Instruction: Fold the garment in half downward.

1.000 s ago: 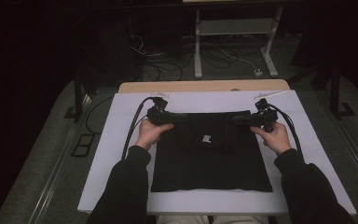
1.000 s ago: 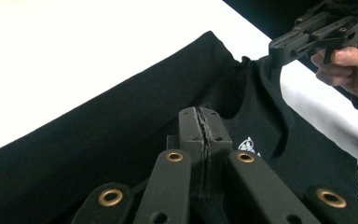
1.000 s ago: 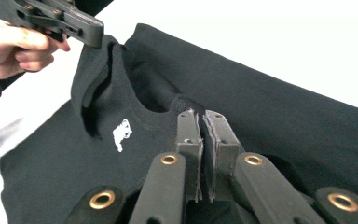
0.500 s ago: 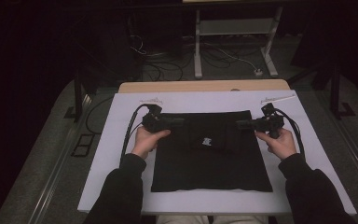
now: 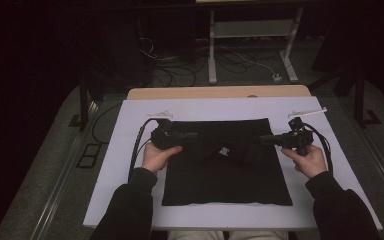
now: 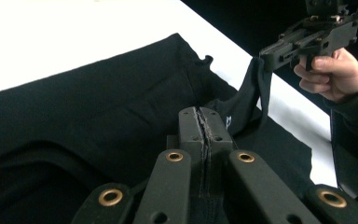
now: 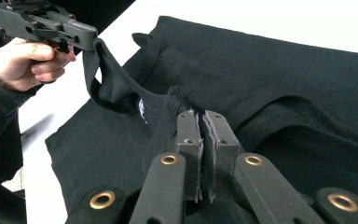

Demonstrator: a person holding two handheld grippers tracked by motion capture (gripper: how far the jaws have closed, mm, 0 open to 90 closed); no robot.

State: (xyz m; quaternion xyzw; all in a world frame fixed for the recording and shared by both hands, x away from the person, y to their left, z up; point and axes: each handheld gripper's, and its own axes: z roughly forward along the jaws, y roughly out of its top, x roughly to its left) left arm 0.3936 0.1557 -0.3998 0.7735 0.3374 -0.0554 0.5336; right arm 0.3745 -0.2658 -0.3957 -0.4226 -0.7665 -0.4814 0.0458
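Black garment spread flat on the white table, near edge short of the table's front border, far edge short of the wooden strip at the back. Left tool clamped on a fold of cloth over the garment's left side; jaws pressed together on fabric in the left gripper view. Right tool likewise clamped on cloth at the right side, fabric lifted in a strip between the two. Bare white margins left and right of the garment; a wide band free behind it.
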